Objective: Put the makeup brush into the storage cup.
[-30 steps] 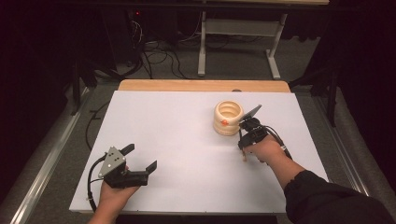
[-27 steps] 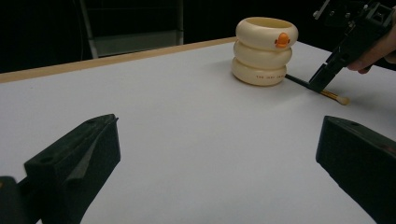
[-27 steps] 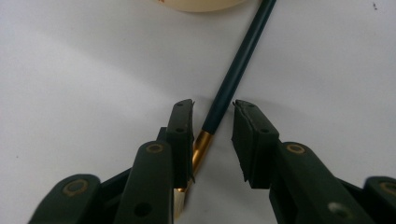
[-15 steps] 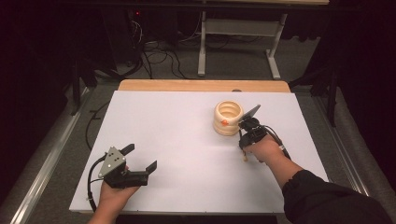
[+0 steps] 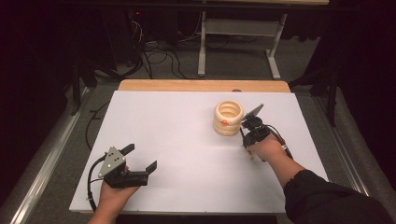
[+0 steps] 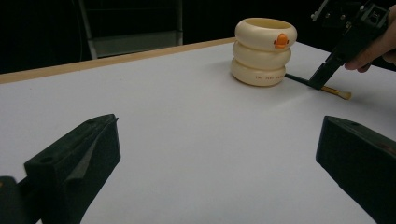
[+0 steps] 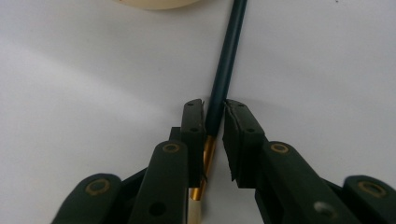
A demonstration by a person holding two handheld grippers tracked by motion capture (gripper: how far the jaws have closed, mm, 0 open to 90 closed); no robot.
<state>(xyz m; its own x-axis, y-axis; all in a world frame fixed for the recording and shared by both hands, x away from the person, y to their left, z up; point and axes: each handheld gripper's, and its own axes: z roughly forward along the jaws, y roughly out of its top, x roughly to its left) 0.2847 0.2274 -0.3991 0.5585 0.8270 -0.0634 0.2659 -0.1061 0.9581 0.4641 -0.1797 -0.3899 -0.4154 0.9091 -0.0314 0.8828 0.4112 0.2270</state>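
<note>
A thin brush (image 7: 229, 51) with a dark teal handle, gold ferrule and pale bristles (image 6: 344, 94) lies on the white table just right of a cream ribbed holder (image 5: 229, 119) marked with an orange dot (image 6: 280, 40). My right gripper (image 7: 215, 112) points down over the brush. Its jaws have just been closing and its pads now press the handle from both sides, just above the ferrule. From the left gripper view, the right gripper (image 6: 318, 84) stands tip-down on the brush beside the holder (image 6: 264, 51). Near the front left corner my left gripper (image 5: 140, 157) rests open in the hand, nothing between its fingers.
The white tabletop (image 5: 177, 130) has a wooden strip (image 5: 201, 85) along its far edge. Beyond it are cables (image 5: 154, 56) on the floor and the white legs of another table (image 5: 203, 46). The surroundings are dark.
</note>
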